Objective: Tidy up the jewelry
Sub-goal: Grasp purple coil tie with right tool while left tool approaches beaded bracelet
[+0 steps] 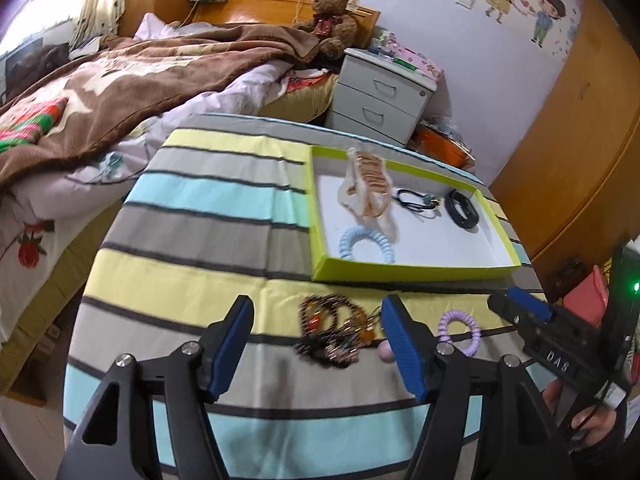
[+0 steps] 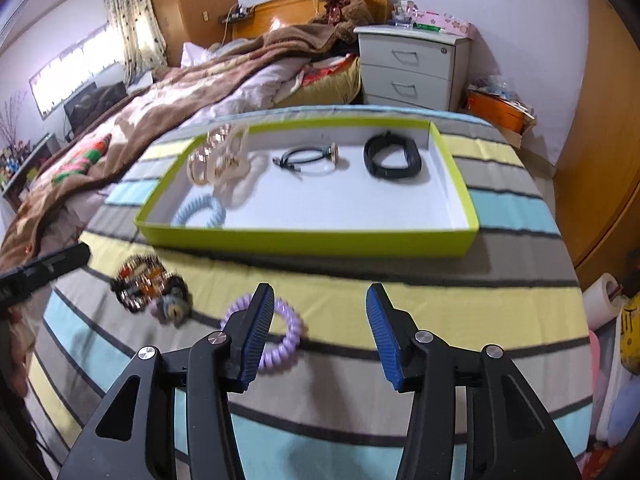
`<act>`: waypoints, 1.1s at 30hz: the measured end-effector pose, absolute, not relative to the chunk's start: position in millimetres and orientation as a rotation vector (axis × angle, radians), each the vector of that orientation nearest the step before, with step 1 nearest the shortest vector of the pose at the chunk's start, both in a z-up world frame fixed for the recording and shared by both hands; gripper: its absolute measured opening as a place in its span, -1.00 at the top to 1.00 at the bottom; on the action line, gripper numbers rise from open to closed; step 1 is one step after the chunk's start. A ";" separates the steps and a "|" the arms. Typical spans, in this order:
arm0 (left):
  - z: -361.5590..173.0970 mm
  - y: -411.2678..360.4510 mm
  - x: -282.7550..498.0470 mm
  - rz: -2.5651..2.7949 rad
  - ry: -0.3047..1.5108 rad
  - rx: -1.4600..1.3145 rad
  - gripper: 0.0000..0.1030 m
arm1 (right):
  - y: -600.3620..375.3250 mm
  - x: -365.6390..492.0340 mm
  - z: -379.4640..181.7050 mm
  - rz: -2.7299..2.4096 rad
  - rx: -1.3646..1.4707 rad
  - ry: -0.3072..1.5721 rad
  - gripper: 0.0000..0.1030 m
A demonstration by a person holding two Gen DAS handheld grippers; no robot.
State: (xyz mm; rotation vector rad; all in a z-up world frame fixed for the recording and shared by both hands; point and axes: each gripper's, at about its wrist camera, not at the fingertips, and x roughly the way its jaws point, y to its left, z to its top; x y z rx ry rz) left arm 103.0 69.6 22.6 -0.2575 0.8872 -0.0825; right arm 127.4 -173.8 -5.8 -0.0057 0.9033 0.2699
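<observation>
A green tray (image 1: 408, 272) (image 2: 304, 242) with a white floor lies on the striped cloth. In it are a beige hair claw (image 1: 370, 186) (image 2: 220, 158), a light blue coil tie (image 1: 366, 244) (image 2: 200, 210), a black cord bracelet (image 1: 416, 200) (image 2: 308, 158) and a black band (image 1: 464, 208) (image 2: 392, 156). In front of the tray lie a dark beaded bracelet heap (image 1: 332, 332) (image 2: 146, 284) and a purple coil tie (image 1: 460, 330) (image 2: 280, 338). My left gripper (image 1: 316, 340) is open around the beaded heap. My right gripper (image 2: 320, 332) (image 1: 524, 308) is open, its left finger over the purple tie.
The table (image 1: 200, 248) (image 2: 500, 300) wears a striped cloth. A bed with a brown blanket (image 1: 120, 92) (image 2: 180, 96) lies to the left. A grey drawer unit (image 1: 380, 96) (image 2: 412, 68) stands behind the table. A wooden wardrobe (image 1: 568, 140) is at the right.
</observation>
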 end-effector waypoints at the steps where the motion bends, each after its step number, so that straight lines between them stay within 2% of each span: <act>1: 21.7 73.0 101.3 -0.084 0.888 -0.264 -0.33 | -173.8 125.8 -7.2 0.268 -0.005 0.907 0.05; 18: 4.6 104.5 76.3 -0.068 0.911 -0.349 -0.31 | -155.6 109.8 -26.0 0.224 -0.079 0.946 0.05; 21: 5.0 105.2 76.8 -0.060 0.910 -0.349 -0.31 | -152.1 104.5 -26.0 0.220 -0.115 0.930 0.27; 23: 4.0 105.3 78.6 -0.062 0.913 -0.353 -0.31 | -152.4 102.4 -25.1 0.230 -0.115 0.925 0.63; 25: 2.7 105.4 79.9 -0.062 0.917 -0.360 -0.31 | -154.1 103.5 -25.1 0.237 -0.117 0.923 0.76; 33: -0.2 96.2 85.7 -0.067 0.936 -0.331 -0.31 | -179.4 104.4 -23.1 0.195 -0.057 0.903 0.81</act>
